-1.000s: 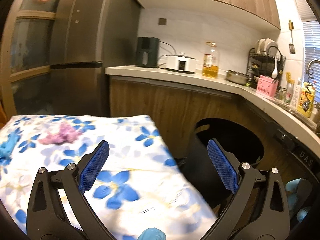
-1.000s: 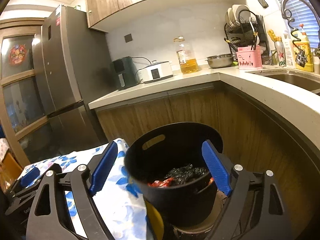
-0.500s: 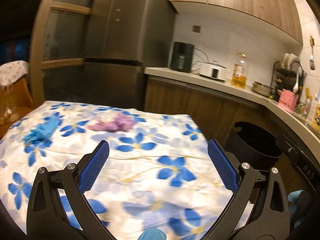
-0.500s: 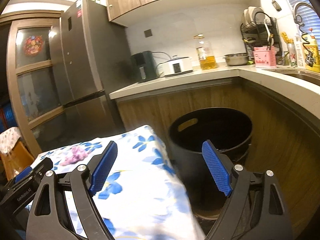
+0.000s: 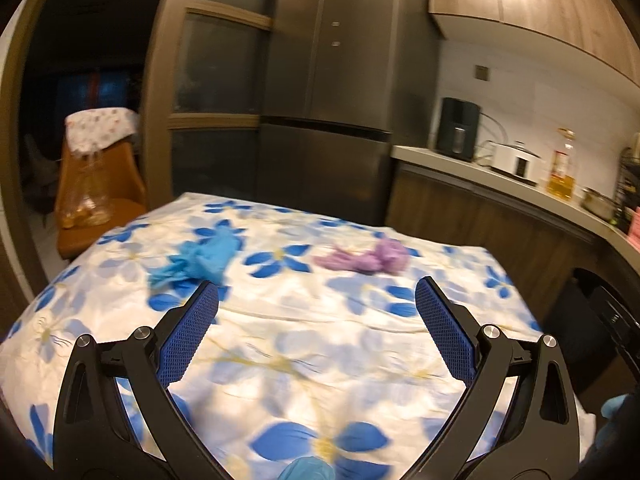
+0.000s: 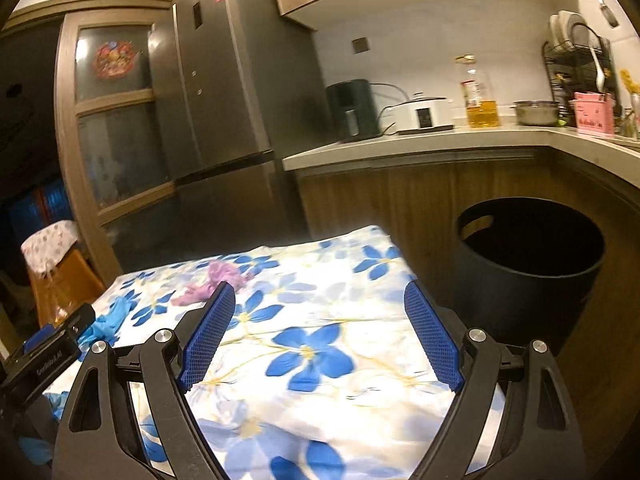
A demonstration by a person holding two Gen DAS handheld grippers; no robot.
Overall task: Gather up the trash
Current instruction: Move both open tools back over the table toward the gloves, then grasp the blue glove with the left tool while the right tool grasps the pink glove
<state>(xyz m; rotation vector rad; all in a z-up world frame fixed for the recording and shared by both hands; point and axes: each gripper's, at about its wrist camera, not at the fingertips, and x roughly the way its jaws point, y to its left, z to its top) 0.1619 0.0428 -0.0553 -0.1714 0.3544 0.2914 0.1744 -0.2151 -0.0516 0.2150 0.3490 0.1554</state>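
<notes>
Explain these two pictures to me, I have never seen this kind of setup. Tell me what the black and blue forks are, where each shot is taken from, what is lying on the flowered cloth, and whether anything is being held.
No robot here: a person carries a hand-held pair of tongs in each hand, and a wide-angle camera on each looks forward along its two fingers. One picture is from the left tongs, the other from the right tongs. The blue strips are their gripping pads.

Both look across a table under a flowered cloth in a kitchen. On the cloth lie two crumpled bits of trash: a blue glove and a purple glove. A black bin stands beside the table, by the cabinets.

Both tongs are open and hold nothing. The blue shape at the bottom edge of the left view looks like the person's gloved hand.
</notes>
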